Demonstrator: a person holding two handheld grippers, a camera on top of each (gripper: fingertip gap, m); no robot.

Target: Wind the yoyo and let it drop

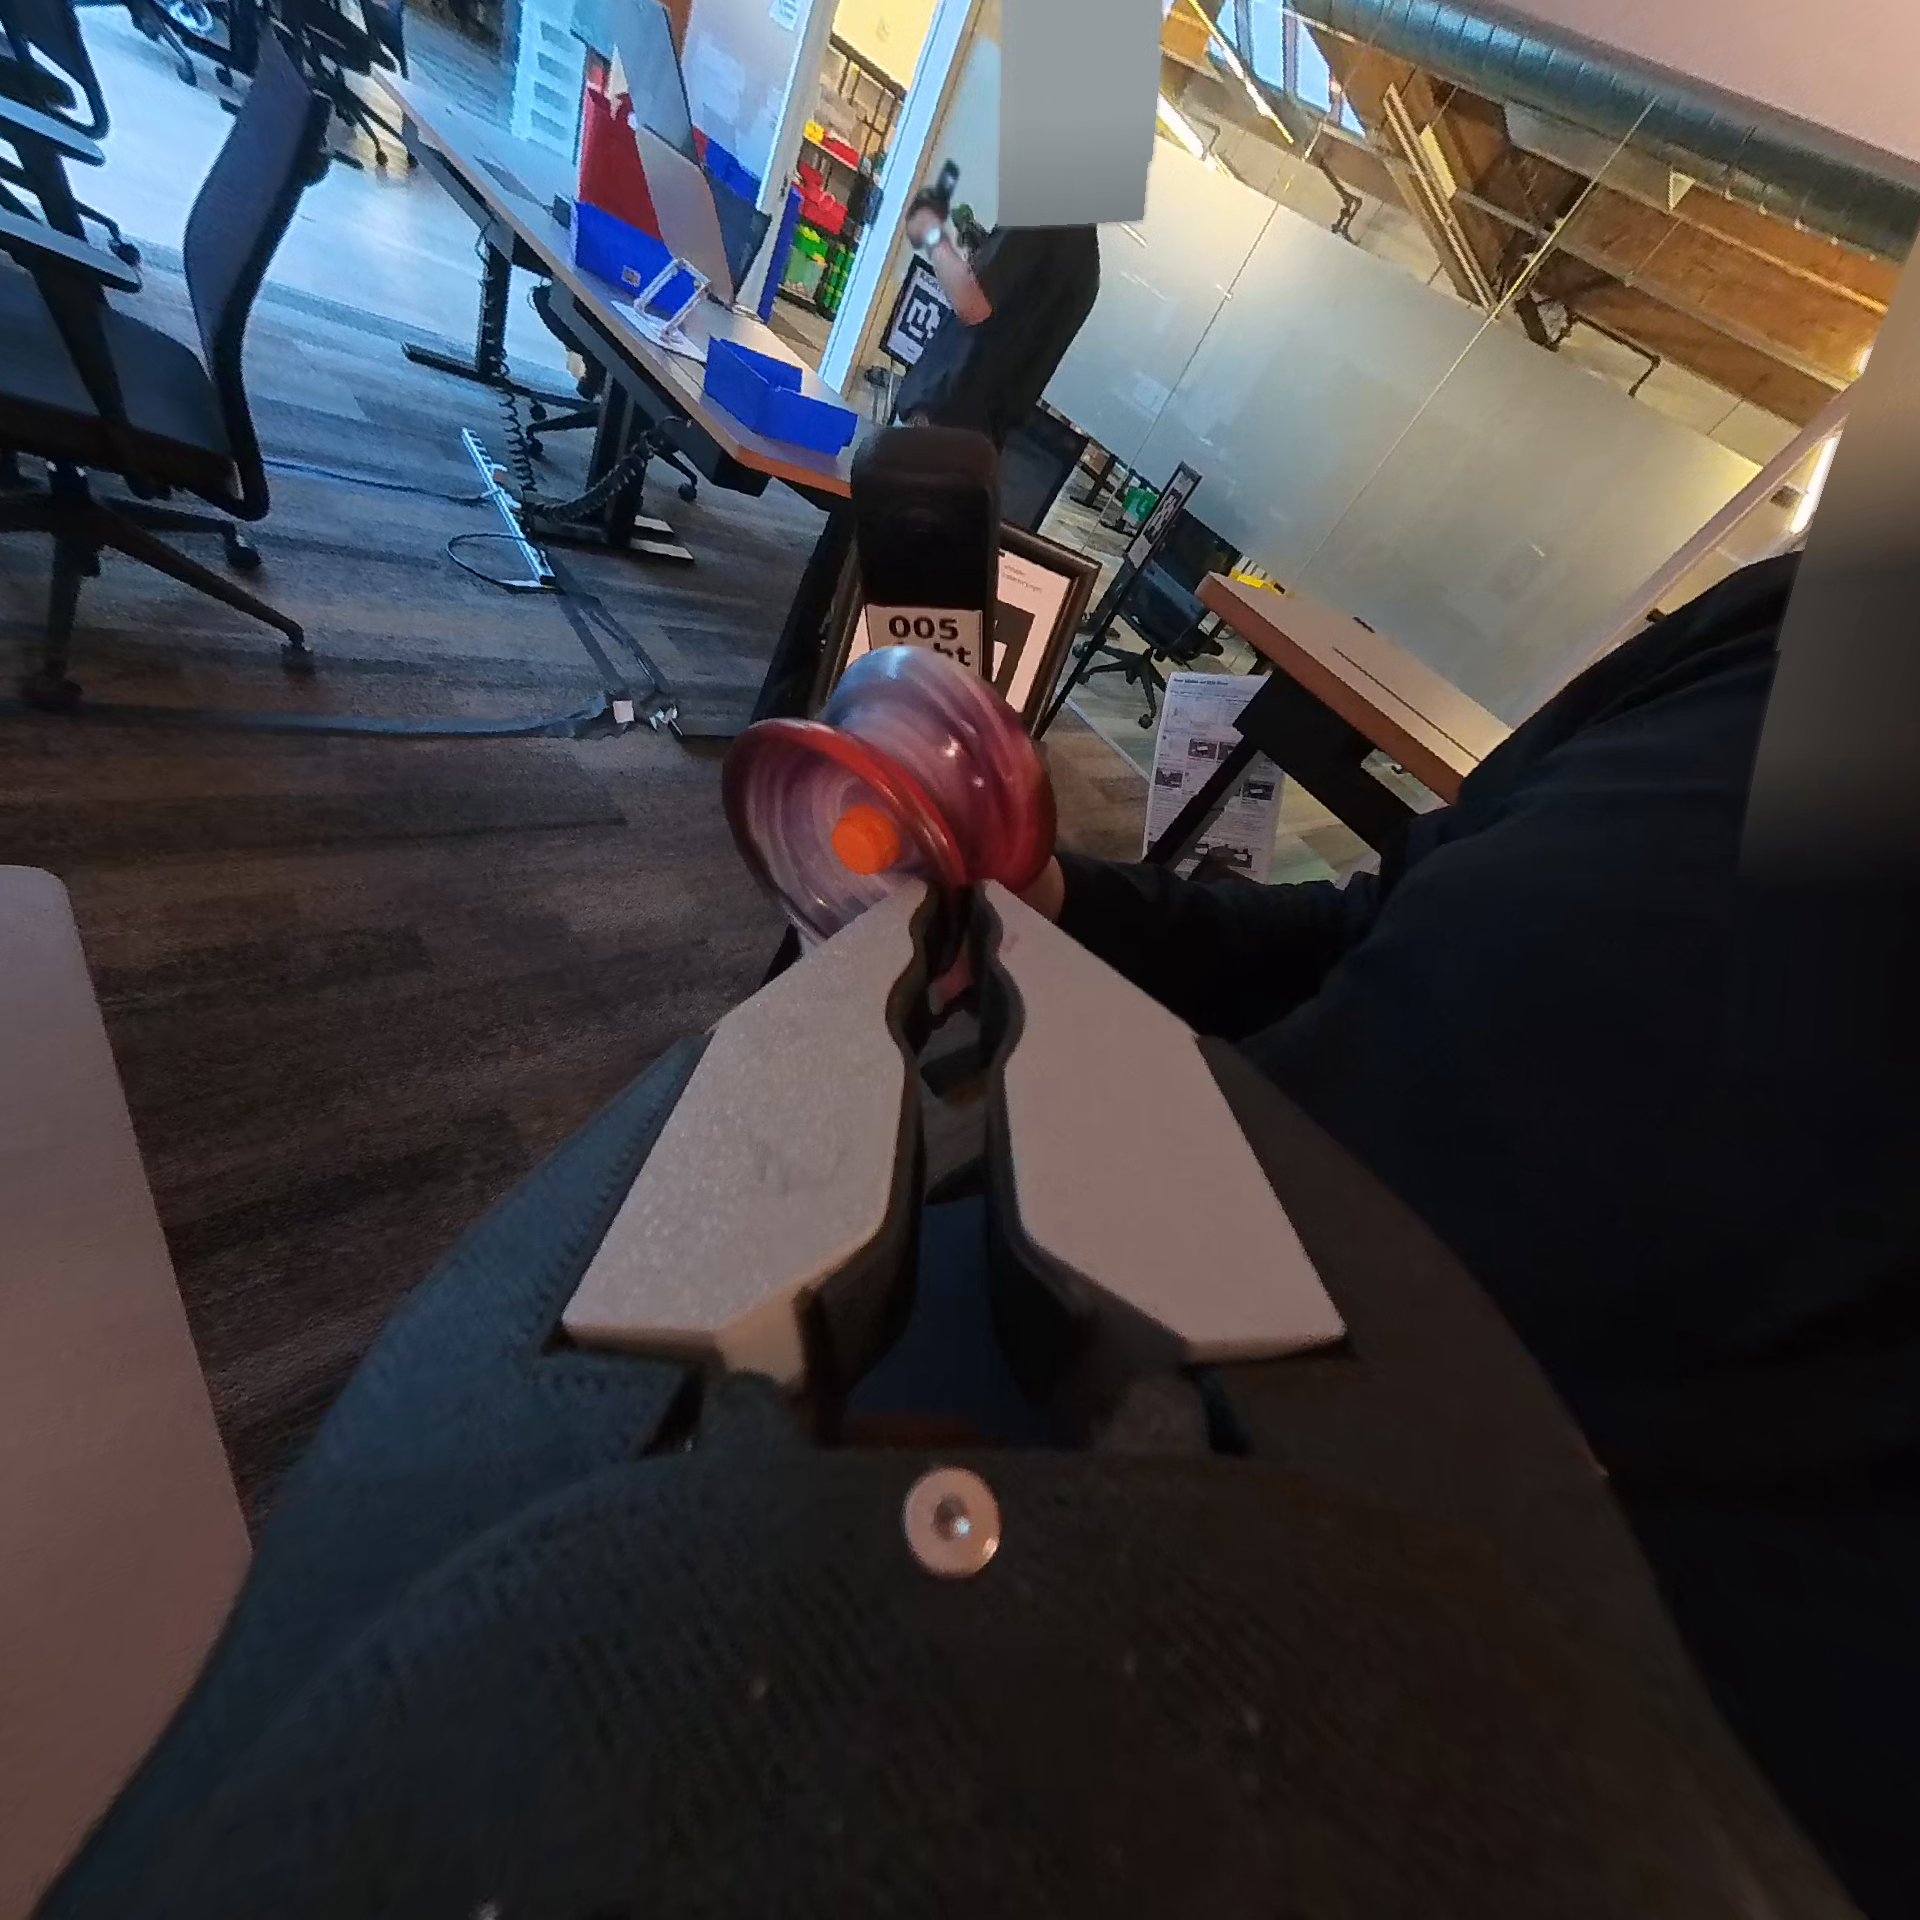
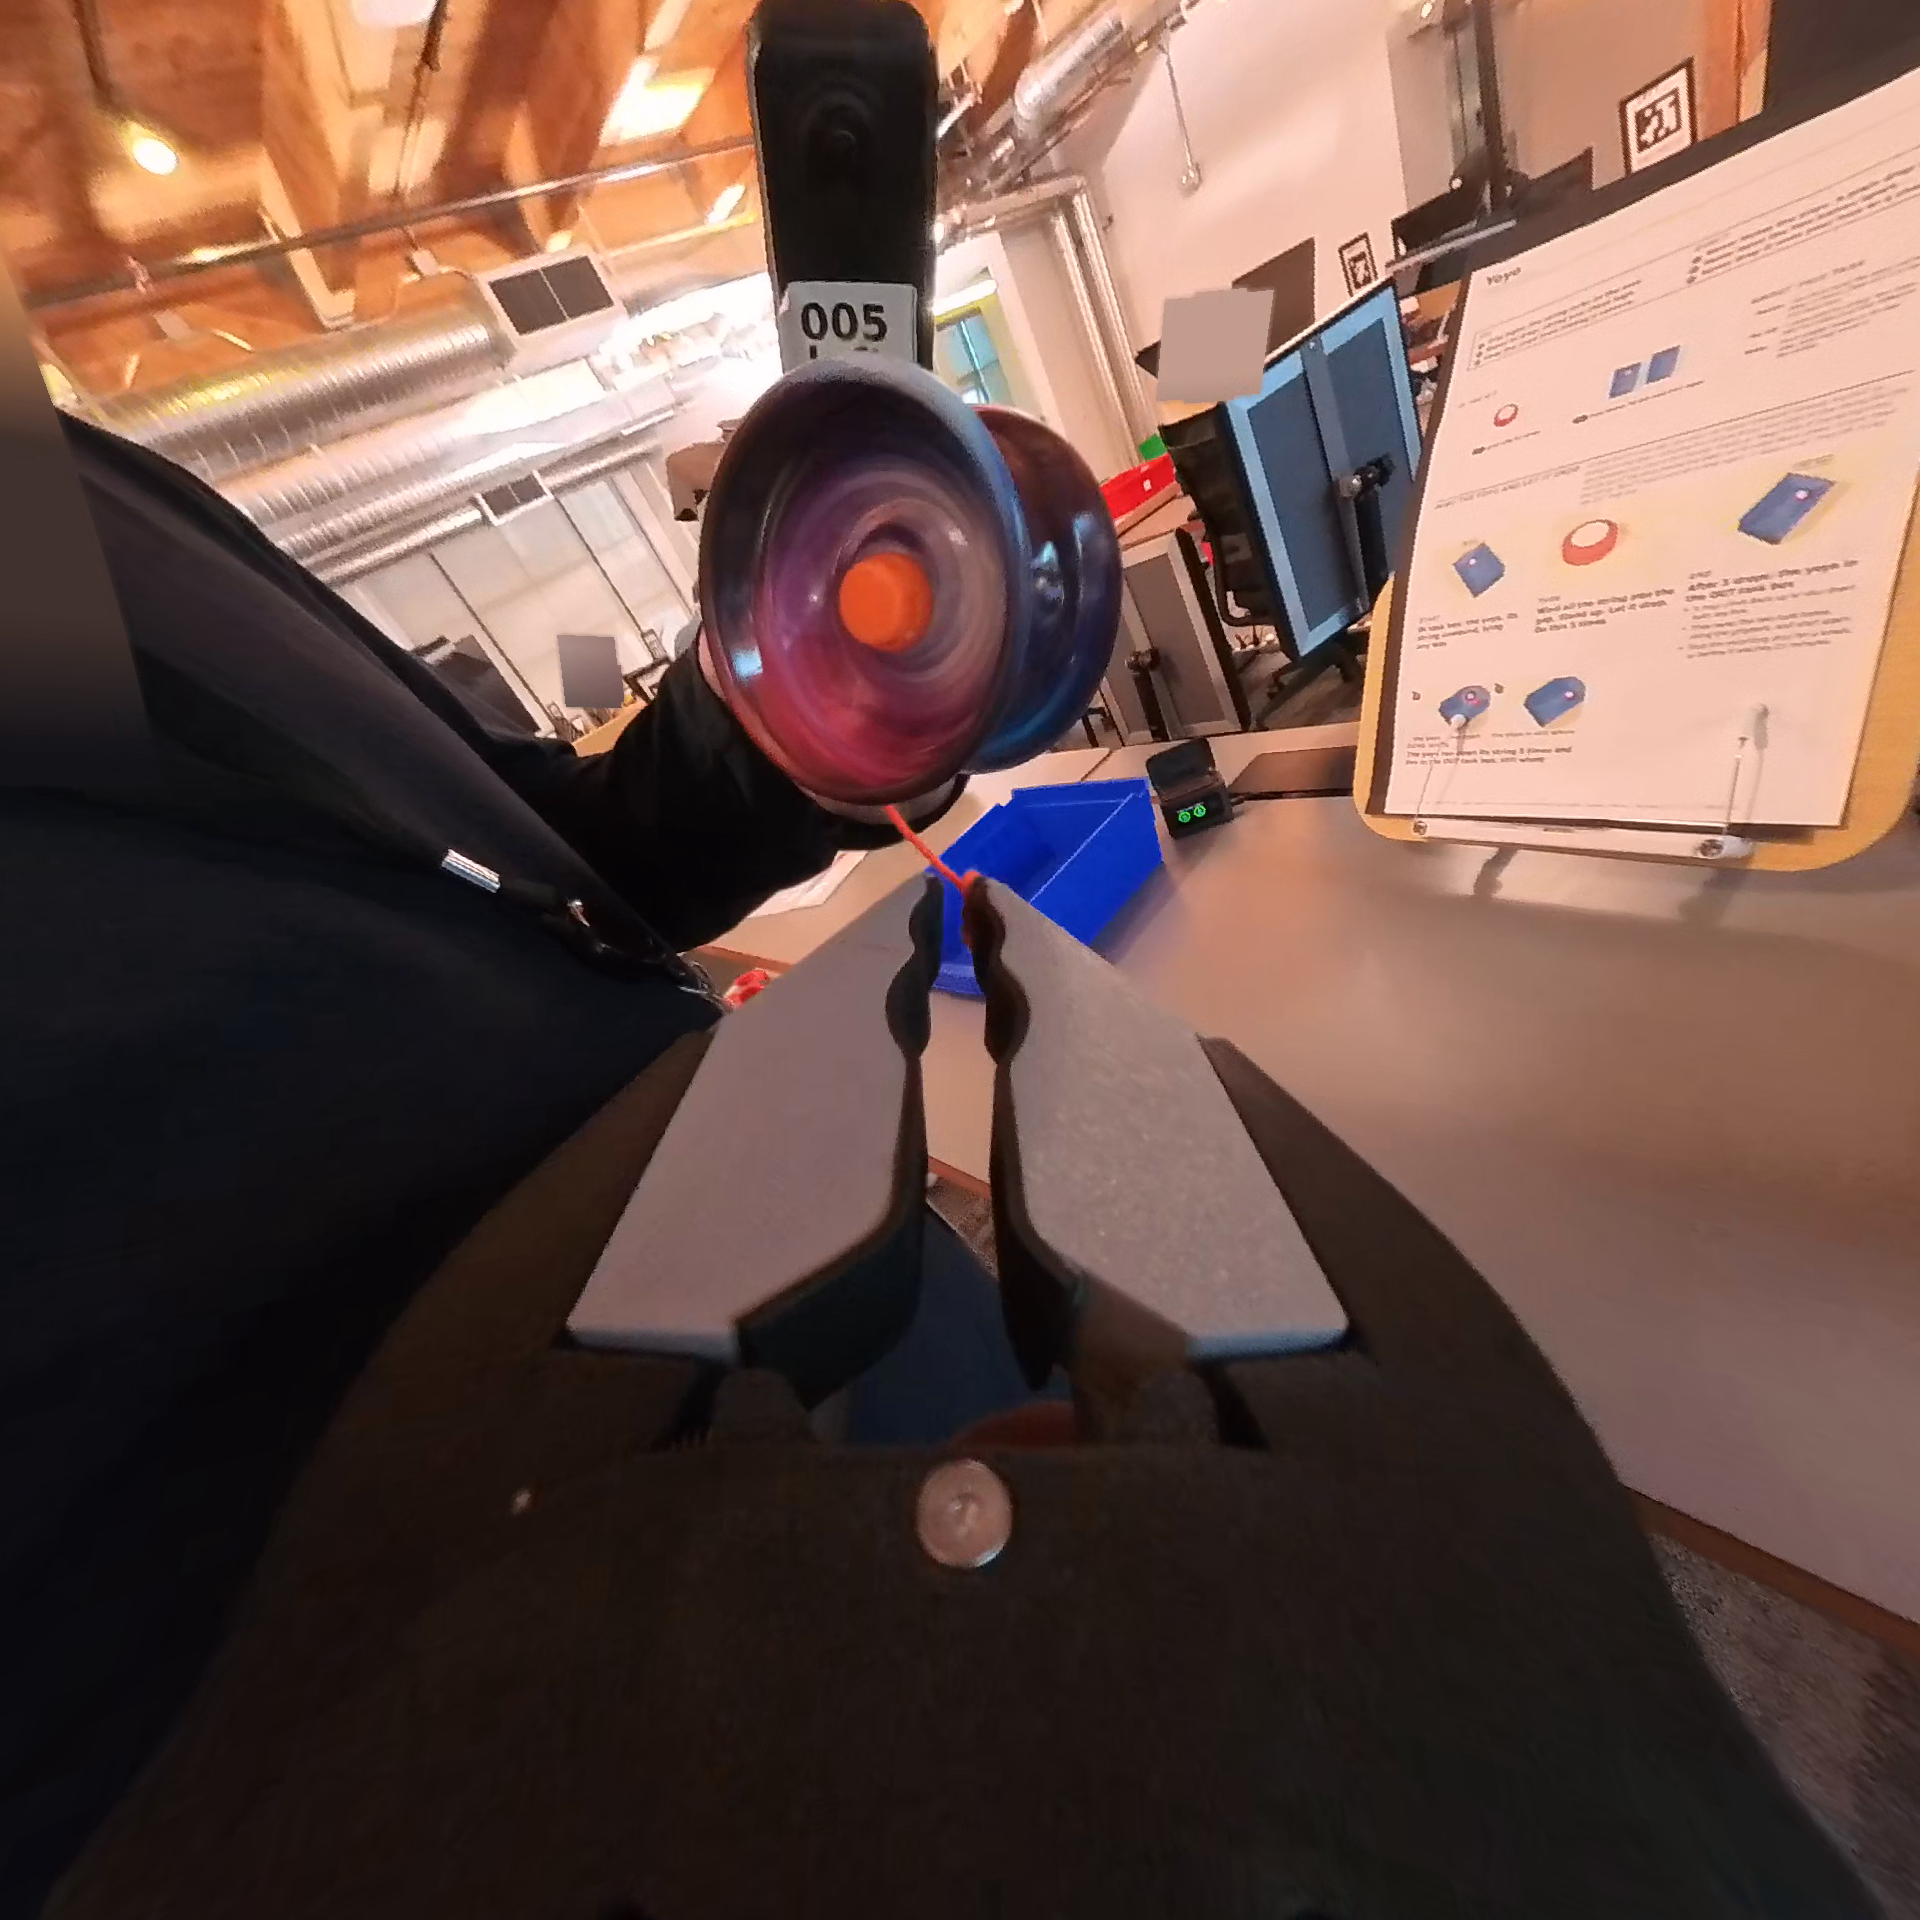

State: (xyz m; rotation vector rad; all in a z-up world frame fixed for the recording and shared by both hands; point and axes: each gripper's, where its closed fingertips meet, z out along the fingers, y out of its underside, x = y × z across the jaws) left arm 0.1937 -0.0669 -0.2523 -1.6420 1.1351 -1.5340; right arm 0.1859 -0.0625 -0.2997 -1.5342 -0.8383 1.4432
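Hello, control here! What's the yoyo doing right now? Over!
Left gripper shut on yoyo rim. Right gripper pinching its red string. Yoyo up in the air above blue bin. Nothing in the way. Over.

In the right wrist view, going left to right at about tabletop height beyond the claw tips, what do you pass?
Dark sleeve → blue bin → small black device with green lights → instruction sheet on its board.

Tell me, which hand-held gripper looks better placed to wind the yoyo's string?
Probably the right hand-held gripper: the red string runs from the yoyo straight to its fingertips. The left hand-held gripper sits right at the yoyo's rim.
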